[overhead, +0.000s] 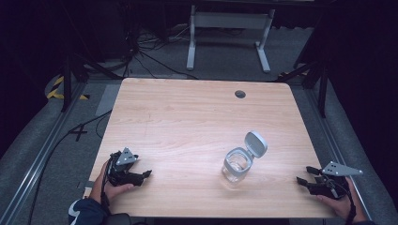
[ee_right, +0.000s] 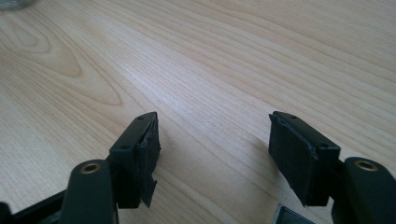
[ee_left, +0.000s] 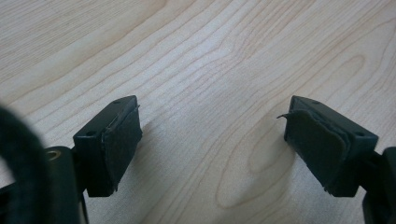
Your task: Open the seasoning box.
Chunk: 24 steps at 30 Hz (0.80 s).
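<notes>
A clear glass jar (overhead: pixel 236 165) stands upright on the wooden table (overhead: pixel 187 112), right of centre near the front, with its grey hinged lid (overhead: pixel 256 143) flipped up and open. My left gripper (overhead: pixel 145 175) rests on the table at the front left, well apart from the jar, open with bare wood between its jaws (ee_left: pixel 212 140). My right gripper (overhead: pixel 306 176) lies near the front right corner, to the right of the jar, also open with nothing between its jaws (ee_right: pixel 215 154). A sliver of the jar's base (ee_right: pixel 14 3) peeks in at the top left of the right gripper view.
A round grommet hole (overhead: pixel 240 94) sits near the table's far edge. Beyond the table are a white desk frame (overhead: pixel 230 28) and cables on the grey floor. Dark stands flank both sides.
</notes>
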Tool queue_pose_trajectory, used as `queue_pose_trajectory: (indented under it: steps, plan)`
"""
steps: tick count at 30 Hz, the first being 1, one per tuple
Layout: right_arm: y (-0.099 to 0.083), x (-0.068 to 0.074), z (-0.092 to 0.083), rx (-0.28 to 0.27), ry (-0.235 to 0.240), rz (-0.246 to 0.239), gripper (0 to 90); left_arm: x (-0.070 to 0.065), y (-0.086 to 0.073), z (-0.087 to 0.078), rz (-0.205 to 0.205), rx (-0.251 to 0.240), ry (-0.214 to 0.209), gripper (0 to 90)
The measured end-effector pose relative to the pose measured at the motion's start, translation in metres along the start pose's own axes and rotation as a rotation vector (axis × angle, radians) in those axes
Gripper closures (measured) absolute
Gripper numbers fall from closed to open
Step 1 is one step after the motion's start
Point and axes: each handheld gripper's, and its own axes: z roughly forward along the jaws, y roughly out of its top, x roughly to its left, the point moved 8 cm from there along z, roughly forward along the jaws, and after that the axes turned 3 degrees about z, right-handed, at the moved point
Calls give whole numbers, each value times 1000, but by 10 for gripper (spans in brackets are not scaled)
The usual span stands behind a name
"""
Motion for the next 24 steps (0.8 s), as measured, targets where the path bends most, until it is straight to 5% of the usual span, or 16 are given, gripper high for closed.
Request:
queue_pose_trajectory:
  steps: [24]
  plan:
    - [0, 3, 1, 9, 13, 10, 286, 1, 0, -1, 2, 5, 20, 179]
